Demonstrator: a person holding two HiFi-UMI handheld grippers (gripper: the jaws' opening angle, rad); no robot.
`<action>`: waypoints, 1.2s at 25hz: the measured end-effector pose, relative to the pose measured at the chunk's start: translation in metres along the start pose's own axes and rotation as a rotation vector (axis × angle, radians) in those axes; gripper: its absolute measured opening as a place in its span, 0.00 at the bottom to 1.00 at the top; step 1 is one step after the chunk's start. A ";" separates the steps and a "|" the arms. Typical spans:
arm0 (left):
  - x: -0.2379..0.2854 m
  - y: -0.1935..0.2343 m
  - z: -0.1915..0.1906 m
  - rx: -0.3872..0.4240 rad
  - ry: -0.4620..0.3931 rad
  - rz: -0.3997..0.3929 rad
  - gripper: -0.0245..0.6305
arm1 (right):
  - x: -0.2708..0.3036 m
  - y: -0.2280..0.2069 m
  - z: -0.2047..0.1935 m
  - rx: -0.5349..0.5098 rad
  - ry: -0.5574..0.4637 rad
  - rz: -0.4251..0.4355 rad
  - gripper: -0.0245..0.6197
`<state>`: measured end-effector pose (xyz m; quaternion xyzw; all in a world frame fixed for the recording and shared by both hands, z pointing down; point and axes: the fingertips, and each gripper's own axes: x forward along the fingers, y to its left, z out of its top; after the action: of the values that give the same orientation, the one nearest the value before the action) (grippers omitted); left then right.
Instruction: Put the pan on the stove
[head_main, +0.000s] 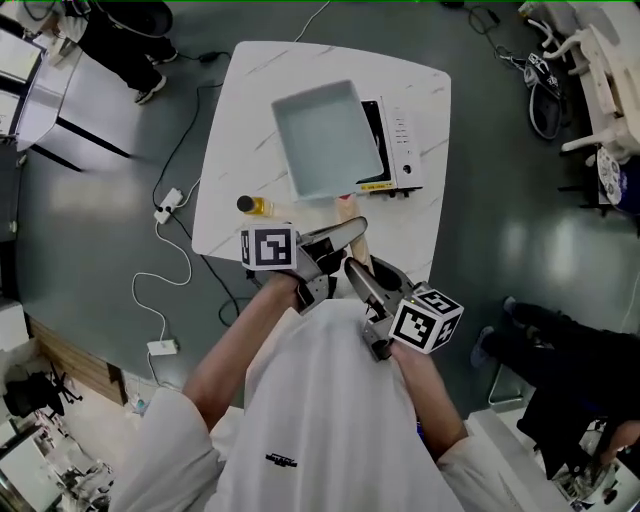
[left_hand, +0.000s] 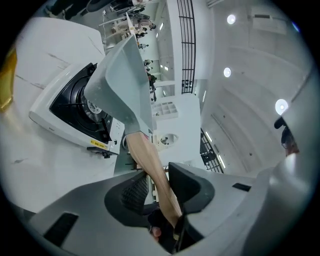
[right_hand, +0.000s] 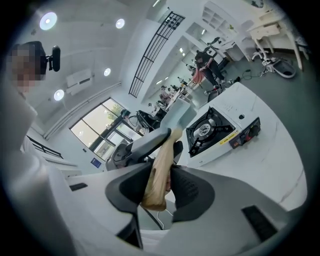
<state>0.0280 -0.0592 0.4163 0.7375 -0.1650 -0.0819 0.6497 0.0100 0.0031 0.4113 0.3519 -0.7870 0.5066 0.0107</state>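
From the head view I see the square, pale grey metal pan (head_main: 322, 140) hanging over the black burner side of the boxy white gas stove (head_main: 402, 150) on the white marble-veined table (head_main: 240, 120). Its tapered light wooden handle (head_main: 347, 212) reaches back to my left gripper (head_main: 350, 232) and right gripper (head_main: 352, 268). A small bottle of yellow liquid (head_main: 255, 205) stands just beside the pan's near corner. In the left gripper view the ribbed dark pads (left_hand: 132, 192) are clamped on the smooth handle (left_hand: 159, 175), with the pan (left_hand: 122, 80) tilted above the stove (left_hand: 75, 112); I cannot tell whether pan and stove touch. In the right gripper view the jaws are likewise closed on the handle's rounded butt end (right_hand: 156, 180), and the stove (right_hand: 217, 131) with its round burner lies ahead on the table.
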 end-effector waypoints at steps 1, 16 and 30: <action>0.002 -0.001 -0.001 -0.009 -0.009 -0.003 0.23 | -0.003 -0.001 0.001 0.004 0.012 0.005 0.24; 0.025 0.034 0.021 -0.051 -0.060 0.066 0.23 | 0.014 -0.037 0.016 0.041 0.041 0.018 0.24; 0.044 0.099 0.031 -0.008 0.016 0.065 0.23 | 0.053 -0.096 0.002 0.047 -0.027 -0.022 0.24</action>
<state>0.0453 -0.1133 0.5133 0.7297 -0.1831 -0.0556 0.6564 0.0248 -0.0503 0.5060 0.3674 -0.7712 0.5199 -0.0024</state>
